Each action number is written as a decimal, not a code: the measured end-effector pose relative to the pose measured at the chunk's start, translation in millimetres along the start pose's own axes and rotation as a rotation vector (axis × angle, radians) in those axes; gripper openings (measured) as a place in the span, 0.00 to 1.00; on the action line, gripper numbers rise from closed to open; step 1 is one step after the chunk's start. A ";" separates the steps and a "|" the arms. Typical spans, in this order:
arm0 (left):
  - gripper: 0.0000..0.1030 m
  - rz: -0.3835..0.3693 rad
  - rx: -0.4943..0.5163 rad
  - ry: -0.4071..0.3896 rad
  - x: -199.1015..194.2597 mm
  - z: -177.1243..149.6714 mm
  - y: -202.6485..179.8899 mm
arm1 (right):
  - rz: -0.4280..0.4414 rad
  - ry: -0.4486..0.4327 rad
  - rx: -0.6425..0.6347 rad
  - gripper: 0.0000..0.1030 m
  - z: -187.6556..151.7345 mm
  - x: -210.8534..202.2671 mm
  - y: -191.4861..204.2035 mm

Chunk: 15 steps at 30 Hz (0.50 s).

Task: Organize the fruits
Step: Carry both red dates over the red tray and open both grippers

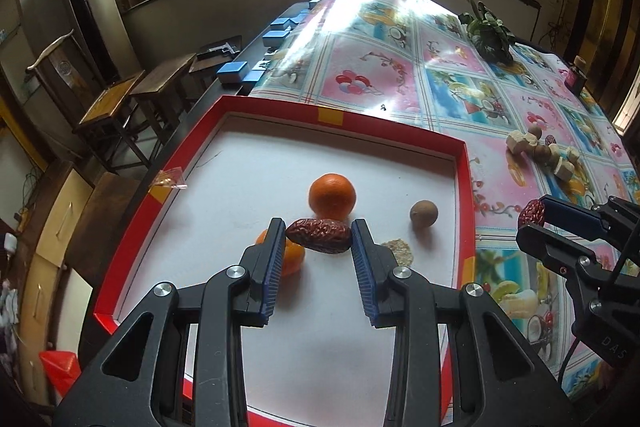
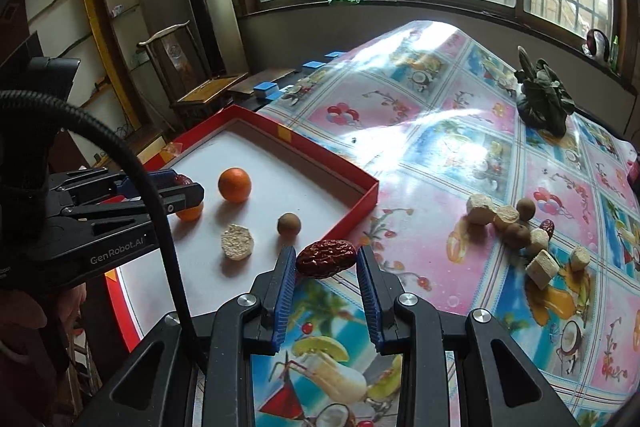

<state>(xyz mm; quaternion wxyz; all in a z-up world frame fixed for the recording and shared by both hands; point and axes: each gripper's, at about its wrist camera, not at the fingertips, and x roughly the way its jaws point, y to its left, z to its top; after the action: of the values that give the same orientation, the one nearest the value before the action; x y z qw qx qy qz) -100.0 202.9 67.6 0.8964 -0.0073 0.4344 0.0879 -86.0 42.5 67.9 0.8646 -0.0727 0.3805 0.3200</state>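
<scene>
— Grippers are both working? 
— Yes: the left gripper (image 1: pixel 319 241) is clenching a red date (image 1: pixel 319 235) over the red tray (image 1: pixel 344 125), above two oranges (image 1: pixel 332 196).
— And the other?
— The right gripper (image 2: pixel 326 259) is pinching a second date (image 2: pixel 326 257) beside the tray's corner, over the tablecloth (image 2: pixel 440 155).

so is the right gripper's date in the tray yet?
Out. The right gripper holds its date over the tablecloth, outside the red tray.
</scene>
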 end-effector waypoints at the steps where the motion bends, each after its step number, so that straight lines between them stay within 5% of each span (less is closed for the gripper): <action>1: 0.32 0.004 -0.005 0.001 0.3 -1.1 3.1 | 0.006 0.000 -0.008 0.29 0.3 0.2 4.9; 15: 0.32 0.039 -0.072 0.007 2.6 -11.1 41.5 | 0.070 0.043 -0.099 0.29 6.9 19.8 51.9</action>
<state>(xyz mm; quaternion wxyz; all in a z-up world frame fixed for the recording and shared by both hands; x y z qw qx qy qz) -113.8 243.2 61.2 0.8920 -0.0314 0.4343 0.1209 -103.4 95.6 64.9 0.8399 -0.1088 0.3851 0.3668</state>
